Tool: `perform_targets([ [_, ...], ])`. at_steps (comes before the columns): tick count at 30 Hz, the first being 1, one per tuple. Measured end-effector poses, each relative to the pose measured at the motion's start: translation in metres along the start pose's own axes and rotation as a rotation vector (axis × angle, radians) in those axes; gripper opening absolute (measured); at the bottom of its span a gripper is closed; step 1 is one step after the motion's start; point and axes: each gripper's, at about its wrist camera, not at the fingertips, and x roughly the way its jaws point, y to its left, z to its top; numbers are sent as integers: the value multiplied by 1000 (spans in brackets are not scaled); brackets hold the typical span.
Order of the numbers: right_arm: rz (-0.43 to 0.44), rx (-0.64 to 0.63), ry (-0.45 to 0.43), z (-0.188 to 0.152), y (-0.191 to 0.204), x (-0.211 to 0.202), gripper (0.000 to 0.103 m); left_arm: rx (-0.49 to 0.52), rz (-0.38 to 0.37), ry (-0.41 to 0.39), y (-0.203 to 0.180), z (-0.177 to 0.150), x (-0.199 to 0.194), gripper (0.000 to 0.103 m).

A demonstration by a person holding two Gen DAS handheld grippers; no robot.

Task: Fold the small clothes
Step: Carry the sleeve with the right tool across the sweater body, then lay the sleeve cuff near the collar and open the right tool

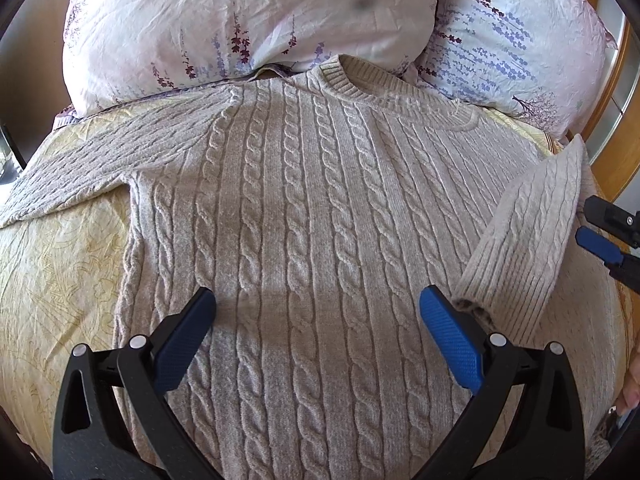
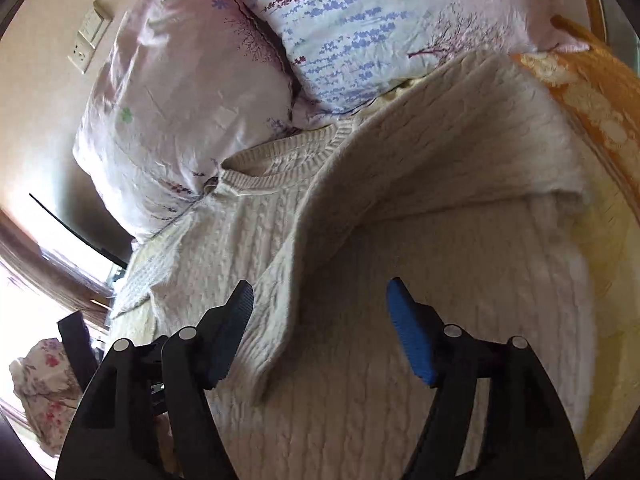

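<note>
Across the bed (image 1: 48, 280) lay a soft, floppy sweater (image 1: 312, 208), best pinched at its folded sleeve's cuff (image 1: 508, 292), both the left tool (image 1: 318, 322) and right tool (image 2: 320, 332) spread empty.

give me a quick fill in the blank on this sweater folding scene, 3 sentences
1. The sweater has a ____ knit pattern.
2. Both the left gripper and the right gripper are ____, holding nothing.
3. The sweater's collar points toward the two floral ____ at the head of the bed.

Missing words: cable; open; pillows
</note>
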Motion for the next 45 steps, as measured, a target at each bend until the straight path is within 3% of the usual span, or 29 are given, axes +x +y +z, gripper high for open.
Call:
perform_targets([
  [7,-2,-46,47,1,27,24,57,-47,16,-64,9,0,-13,101],
  [10,9,-46,45,0,29,27,56,-40,24,-124,10,-3,-24,101],
  [12,14,-51,56,0,29,29,45,-16,32,-163,8,-5,-32,101],
  [14,25,-59,64,-2,29,32,20,9,60,-188,5,-4,-38,101],
  [16,47,-63,61,-3,30,33,11,22,78,-200,5,-3,-43,101],
  [20,105,-64,29,2,32,29,8,13,80,-185,11,0,-47,101],
  [23,136,-69,10,7,35,26,7,2,31,-194,23,1,-54,101],
  [26,186,-45,-3,15,38,27,7,-36,-84,-245,39,-1,-62,101],
  [29,245,3,-13,25,43,36,7,-143,-285,-348,66,-8,-72,101],
  [30,274,24,-16,29,46,41,7,-191,-321,-376,75,-10,-74,101],
  [33,322,54,-43,41,61,54,7,-240,-292,-407,88,-8,-79,101],
  [36,292,46,-53,49,80,69,7,-217,-239,-436,94,-8,-86,101],
  [41,140,11,12,54,97,115,7,-223,-201,-423,108,-4,-85,101],
  [45,183,20,116,50,106,151,13,-237,-185,-413,122,-4,-80,101],
])
